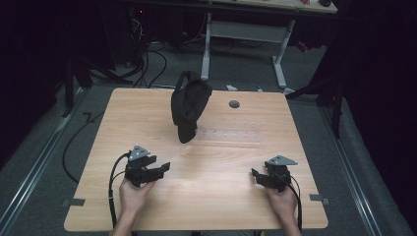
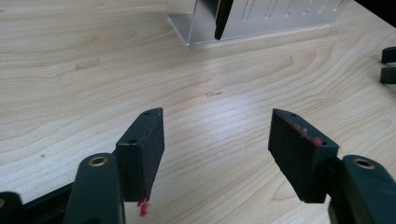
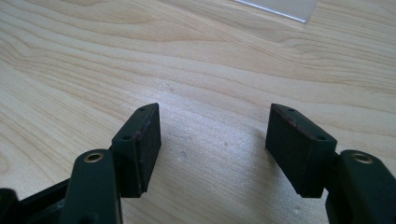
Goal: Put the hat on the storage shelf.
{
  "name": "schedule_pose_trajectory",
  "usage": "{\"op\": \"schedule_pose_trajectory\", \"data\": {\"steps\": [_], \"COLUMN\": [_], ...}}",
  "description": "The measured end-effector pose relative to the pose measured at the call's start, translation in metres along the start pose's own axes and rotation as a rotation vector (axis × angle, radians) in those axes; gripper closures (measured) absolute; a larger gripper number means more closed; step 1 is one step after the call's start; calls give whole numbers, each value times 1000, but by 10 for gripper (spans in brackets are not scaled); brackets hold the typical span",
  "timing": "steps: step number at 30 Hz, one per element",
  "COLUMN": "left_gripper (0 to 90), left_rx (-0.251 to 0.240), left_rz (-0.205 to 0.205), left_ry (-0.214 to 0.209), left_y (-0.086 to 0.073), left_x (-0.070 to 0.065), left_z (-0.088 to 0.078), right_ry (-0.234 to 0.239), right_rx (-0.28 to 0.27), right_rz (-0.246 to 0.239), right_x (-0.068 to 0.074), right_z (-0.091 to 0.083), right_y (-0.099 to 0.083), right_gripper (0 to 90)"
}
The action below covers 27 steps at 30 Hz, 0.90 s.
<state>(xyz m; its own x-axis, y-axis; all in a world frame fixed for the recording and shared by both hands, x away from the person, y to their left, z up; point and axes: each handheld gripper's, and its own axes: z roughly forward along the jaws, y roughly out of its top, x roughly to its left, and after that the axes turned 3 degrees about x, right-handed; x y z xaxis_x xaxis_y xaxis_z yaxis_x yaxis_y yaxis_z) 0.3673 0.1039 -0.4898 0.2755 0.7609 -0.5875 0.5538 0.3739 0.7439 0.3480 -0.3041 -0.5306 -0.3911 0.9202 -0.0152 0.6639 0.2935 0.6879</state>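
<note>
Black cloth (image 1: 189, 109) hangs draped over a clear stand (image 2: 261, 21), mid-desk toward the far edge. Desk (image 1: 221, 201) of pale wood. Left gripper (image 1: 164, 166) near the front-left corner, jaws apart, nothing between. Right gripper (image 1: 254, 173) near the front-right corner, jaws likewise apart and empty. Both well apart from the cloth.

black fabric bag (image 1: 189, 105), kinda slumped, propped upright on a clear stand (image 2: 261, 18), far-middle of the wooden table (image 1: 216, 196)
</note>
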Motion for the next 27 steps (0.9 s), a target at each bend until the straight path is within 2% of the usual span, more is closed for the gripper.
{"op": "schedule_pose_trajectory", "data": {"steps": [16, 23, 25, 27], "left_gripper": [347, 345, 345, 346], "left_rx": [21, 35, 37, 33], "left_rz": [15, 67, 75, 71], "left_ry": [51, 104, 112, 119], "left_y": [-18, -32, -34, -36], "left_x": [11, 14, 15, 17], "left_z": [8, 20, 21, 23], "right_ry": [-1, -1, 0, -2], "right_rx": [0, -1, 2, -2], "right_rz": [-1, -5, 6, -9], "right_x": [0, 0, 1, -1], "right_z": [0, 0, 0, 0], "right_y": [0, 0, 0, 0], "right_gripper": [359, 359, 359, 359]}}
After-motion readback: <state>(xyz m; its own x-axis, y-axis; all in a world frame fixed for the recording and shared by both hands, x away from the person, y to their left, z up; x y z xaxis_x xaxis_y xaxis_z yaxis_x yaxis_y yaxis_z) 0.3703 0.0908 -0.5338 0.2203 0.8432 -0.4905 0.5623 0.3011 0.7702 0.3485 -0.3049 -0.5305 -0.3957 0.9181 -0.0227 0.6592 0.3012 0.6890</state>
